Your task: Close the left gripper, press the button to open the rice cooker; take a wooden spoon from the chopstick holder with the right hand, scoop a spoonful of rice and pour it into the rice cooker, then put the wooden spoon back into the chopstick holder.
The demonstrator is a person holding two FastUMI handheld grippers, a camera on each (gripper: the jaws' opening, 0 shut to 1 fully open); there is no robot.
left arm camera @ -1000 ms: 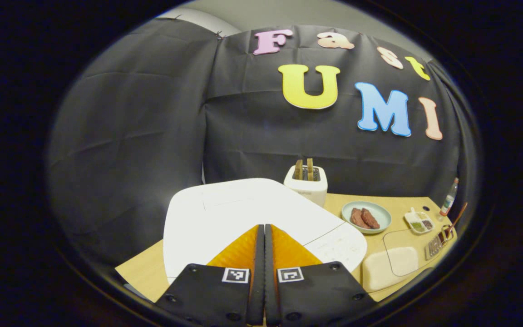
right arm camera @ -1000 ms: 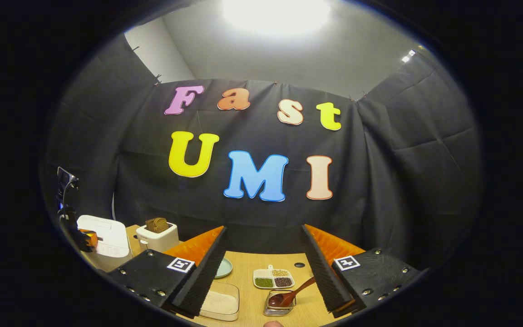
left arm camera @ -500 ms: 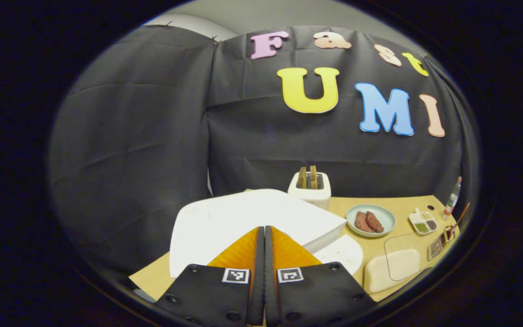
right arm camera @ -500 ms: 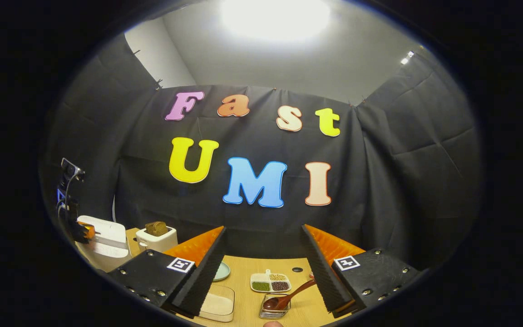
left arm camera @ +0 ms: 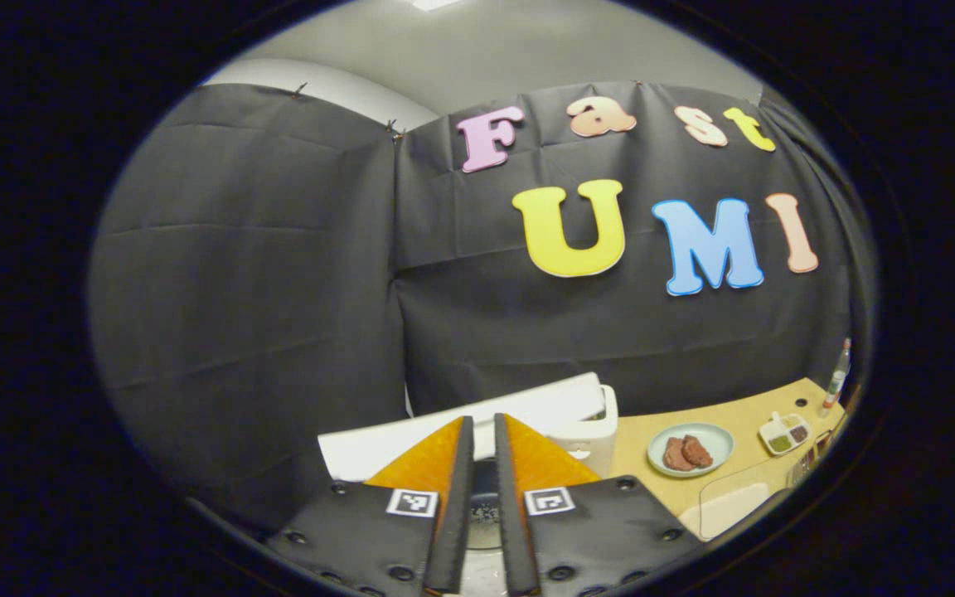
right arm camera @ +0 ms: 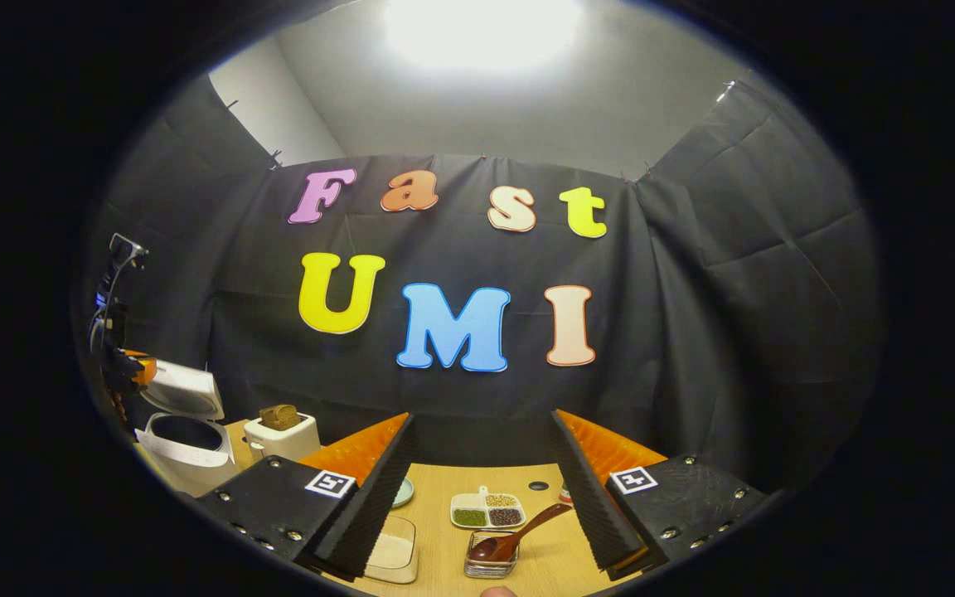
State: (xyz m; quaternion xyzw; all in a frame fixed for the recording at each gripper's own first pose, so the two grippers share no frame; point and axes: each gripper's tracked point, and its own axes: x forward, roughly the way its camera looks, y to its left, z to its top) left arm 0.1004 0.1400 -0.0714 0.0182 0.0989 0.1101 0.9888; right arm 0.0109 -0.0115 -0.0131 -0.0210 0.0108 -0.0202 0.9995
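Note:
The white rice cooker (right arm camera: 187, 448) stands at the far left of the table with its lid (right arm camera: 185, 390) swung up and the dark pot showing. In the left gripper view the raised lid (left arm camera: 444, 431) lies just beyond my left gripper (left arm camera: 483, 421), which is shut on nothing, with a thin slit between its fingers. In the right gripper view the left gripper (right arm camera: 133, 369) hovers beside the lid. The wooden spoon (right arm camera: 519, 535) leans in the metal chopstick holder (right arm camera: 490, 564). My right gripper (right arm camera: 477, 489) hangs open above it. A clear box of rice (right arm camera: 390, 551) sits to the holder's left.
A white toaster (right arm camera: 281, 431) with bread stands right of the cooker. A blue plate with meat (left arm camera: 690, 449), a divided dish of beans (right arm camera: 486, 512) and a small bottle (left arm camera: 838, 377) rest on the wooden table (right arm camera: 444, 489). Black cloth walls close the back and sides.
The cooker lid has sprung from flat to raised. My left gripper has lifted up and back, its fingers parting a sliver. The right gripper stays open and has barely shifted.

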